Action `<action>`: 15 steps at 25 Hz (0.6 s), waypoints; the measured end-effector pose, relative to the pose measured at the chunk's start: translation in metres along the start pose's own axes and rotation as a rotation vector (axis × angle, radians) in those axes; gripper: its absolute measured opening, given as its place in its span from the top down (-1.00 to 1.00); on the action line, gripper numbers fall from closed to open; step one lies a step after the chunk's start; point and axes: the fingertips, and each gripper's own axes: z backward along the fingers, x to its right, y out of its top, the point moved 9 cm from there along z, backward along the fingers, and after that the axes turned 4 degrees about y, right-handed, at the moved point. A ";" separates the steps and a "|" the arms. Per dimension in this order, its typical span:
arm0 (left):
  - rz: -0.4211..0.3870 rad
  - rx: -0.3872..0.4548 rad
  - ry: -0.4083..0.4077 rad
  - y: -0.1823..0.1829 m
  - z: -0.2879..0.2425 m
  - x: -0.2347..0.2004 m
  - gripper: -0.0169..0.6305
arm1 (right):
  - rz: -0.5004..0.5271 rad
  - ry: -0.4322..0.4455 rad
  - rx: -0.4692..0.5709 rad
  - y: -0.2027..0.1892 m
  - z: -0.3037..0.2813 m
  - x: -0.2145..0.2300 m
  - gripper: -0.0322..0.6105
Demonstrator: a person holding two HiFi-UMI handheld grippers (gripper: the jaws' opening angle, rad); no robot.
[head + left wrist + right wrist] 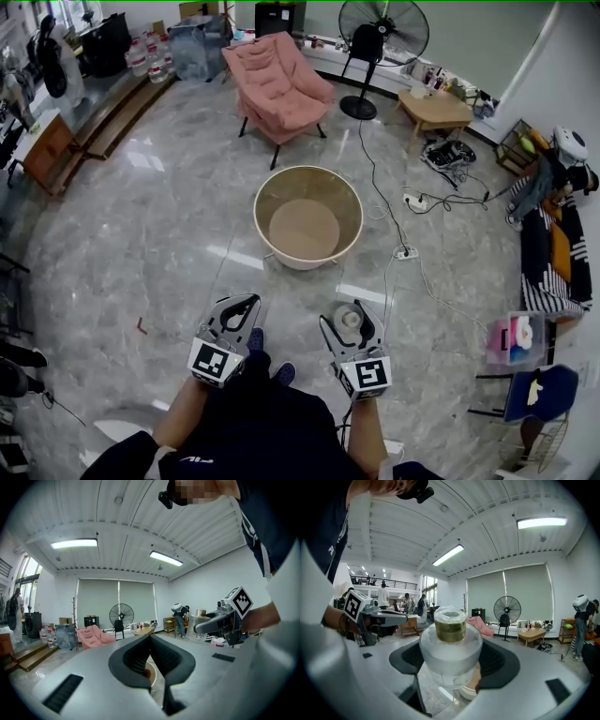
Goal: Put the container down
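1. The jaws of your right gripper (452, 662) are spread round the container (450, 641) and pinch its wide clear body, one pad on each side; the jaws of your left gripper (150, 641) are drawn together at the tips with nothing between them.
2. The container (351, 317) is up in the air in the right gripper (349, 328), upright, over the floor (141, 234) in front of you; the left gripper (242, 309) hangs beside it, apart from it.
3. The round desk (308, 170) with the raised rim stands ahead of both grippers, bare inside; it looks to me the likely place to set the container, though the task names none.
4. Handling, as I judge it: the body is smooth, clear and rounded, so expect it to be slippery and stiff; glass or hard plastic, I cannot tell, so treat it as breakable; it looks light, with no contents that I can make out.
5. Hold it where you have it now, on the broad body below the gold band (450, 631); do not grip by the lid (450, 616), which may come loose; lower it level and open only once the base rests flat.
6. Count: one container; one round desk; two grippers, one loaded and one empty; further back, one pink armchair (278, 86) and one standing fan (382, 33).
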 end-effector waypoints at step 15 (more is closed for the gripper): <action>0.026 0.055 0.021 0.000 -0.076 -0.053 0.87 | 0.009 0.004 -0.023 0.013 -0.074 0.037 -0.13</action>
